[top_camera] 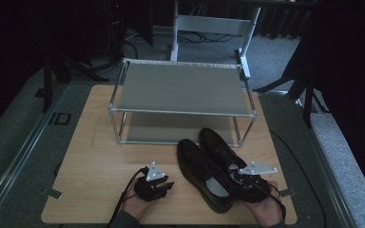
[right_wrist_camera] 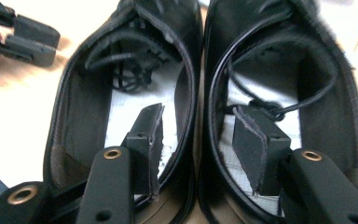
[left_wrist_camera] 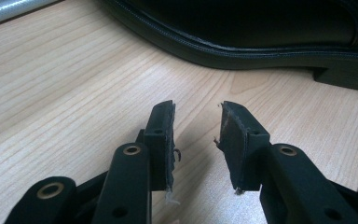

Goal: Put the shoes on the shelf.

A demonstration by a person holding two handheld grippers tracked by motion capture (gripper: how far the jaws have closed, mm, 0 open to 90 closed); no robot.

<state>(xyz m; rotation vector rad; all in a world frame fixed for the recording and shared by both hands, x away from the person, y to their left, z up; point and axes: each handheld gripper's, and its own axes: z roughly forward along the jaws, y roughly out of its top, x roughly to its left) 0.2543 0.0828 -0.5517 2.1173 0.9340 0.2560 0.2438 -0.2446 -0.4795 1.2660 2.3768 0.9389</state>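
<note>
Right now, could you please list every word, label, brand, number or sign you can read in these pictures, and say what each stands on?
No text can be read in any view.
Insoles of the two black shoes: pale, with no legible print in the right gripper view.
Front rail of the shoe rack: small marks along it, too small and blurred to read.
Floor mark left of the table: a dark outlined shape, not legible as letters.

Wooden tabletop (top_camera: 95, 156); two-tier metal rack (top_camera: 180, 90) at far edge.

Overhead view faces forward; both gripper views closely share the shoes (top_camera: 209, 166).
</note>
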